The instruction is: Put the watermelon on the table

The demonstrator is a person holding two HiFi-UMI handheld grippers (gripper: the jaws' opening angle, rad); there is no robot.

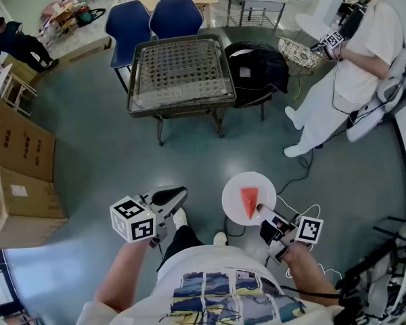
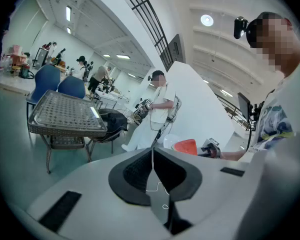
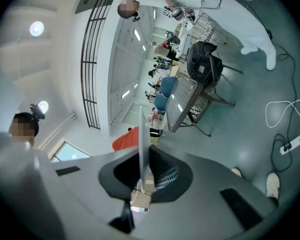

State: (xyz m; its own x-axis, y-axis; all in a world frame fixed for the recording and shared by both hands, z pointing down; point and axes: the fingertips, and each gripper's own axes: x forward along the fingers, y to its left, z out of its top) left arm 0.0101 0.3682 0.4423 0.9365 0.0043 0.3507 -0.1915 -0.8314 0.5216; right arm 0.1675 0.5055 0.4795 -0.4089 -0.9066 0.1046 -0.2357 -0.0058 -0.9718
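**Right hand-held gripper [image 1: 262, 212] clamps a plate [image 1: 238, 185] that carries the watermelon [image 1: 249, 202]**

Seen from the head view, the white plate hangs over the grey floor [image 1: 88, 134] in front of the person's body, held by its near rim. The red watermelon wedge lies flat on it, narrow end toward the gripper. The right gripper view adds what the head view cannot show. There the plate appears edge-on as a thin white line between the two jaws, which press on it from both sides. The wedge shows red just left of that line.

The left hand-held gripper [image 1: 172, 196] is held out beside the plate and apart from it. Its own view shows the jaws closed flat against each other with nothing between them. Beyond them, at the right, are the wedge and the other gripper.

The tabletop [image 1: 181, 73], a mesh-patterned surface with two blue chairs [image 1: 152, 19] behind it, stands well apart from the plate across the floor. A second person [image 1: 355, 53] in white stands at the right.
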